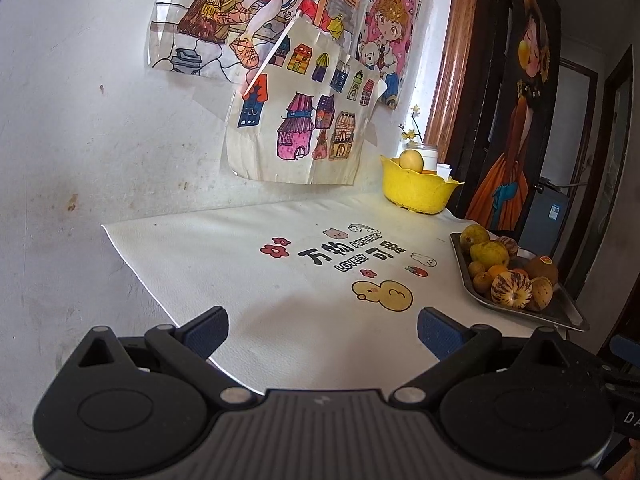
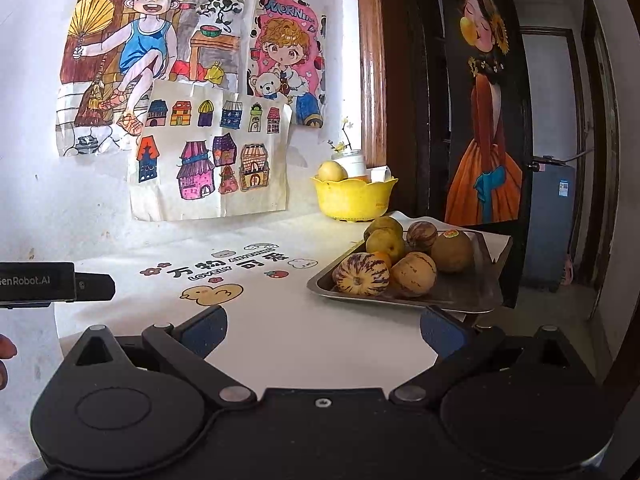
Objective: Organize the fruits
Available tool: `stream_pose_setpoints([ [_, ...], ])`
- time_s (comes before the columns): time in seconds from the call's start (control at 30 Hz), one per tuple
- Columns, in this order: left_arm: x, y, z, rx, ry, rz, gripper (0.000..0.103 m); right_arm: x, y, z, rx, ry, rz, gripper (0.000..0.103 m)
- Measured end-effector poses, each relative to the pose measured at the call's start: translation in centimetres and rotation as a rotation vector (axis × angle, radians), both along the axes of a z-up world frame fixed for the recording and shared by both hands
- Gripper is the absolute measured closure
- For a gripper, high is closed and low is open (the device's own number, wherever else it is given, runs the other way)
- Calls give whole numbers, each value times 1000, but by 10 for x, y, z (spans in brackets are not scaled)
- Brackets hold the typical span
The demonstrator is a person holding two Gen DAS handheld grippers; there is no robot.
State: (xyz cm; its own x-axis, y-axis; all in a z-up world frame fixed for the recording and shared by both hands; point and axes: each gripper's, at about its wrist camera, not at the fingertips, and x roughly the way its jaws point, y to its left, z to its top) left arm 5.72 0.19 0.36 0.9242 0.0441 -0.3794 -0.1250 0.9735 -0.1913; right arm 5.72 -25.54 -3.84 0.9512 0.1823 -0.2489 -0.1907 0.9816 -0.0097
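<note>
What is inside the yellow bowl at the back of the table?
One pale yellow fruit shows above the rim of the yellow bowl. The bowl's wall hides anything lower inside. A white jar with flowers stands behind it.

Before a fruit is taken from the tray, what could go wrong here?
1. The fruits are heaped on the metal tray; lifting the striped melon may let neighbours roll.
2. The tray sits near the table's right edge, so a push might slide it off.
3. The yellow bowl already holds a fruit and looks small.

tray [image 2: 472, 294]: dull metal | bowl [image 2: 352, 200]: glossy yellow plastic | mat [image 1: 248, 264]: matt white, fine-textured
</note>
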Motion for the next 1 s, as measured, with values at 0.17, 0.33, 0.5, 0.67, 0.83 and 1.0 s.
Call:
stream_pose_setpoints([
  [0.17, 0, 0, 0, -1, 0, 0, 0, 0, 1, 0, -3, 0, 5, 1],
  [0.33, 0, 0, 0, 0, 0, -1, 0, -1, 2, -1, -7, 1, 14, 1],
  [0.5, 0, -1, -1, 5, 5, -6, 0, -1, 3, -1, -8, 1, 14, 1],
  [0.67, 2, -7, 0, 62, 51, 12, 0, -2, 3, -3, -12, 1, 19, 1],
  [0.83, 2, -10, 0, 89, 54, 16, 0, -1, 2, -3, -14, -2, 23, 1],
  [1.0, 2, -8, 0, 88, 53, 21, 0, -1, 1, -2, -17, -3, 26, 1],
])
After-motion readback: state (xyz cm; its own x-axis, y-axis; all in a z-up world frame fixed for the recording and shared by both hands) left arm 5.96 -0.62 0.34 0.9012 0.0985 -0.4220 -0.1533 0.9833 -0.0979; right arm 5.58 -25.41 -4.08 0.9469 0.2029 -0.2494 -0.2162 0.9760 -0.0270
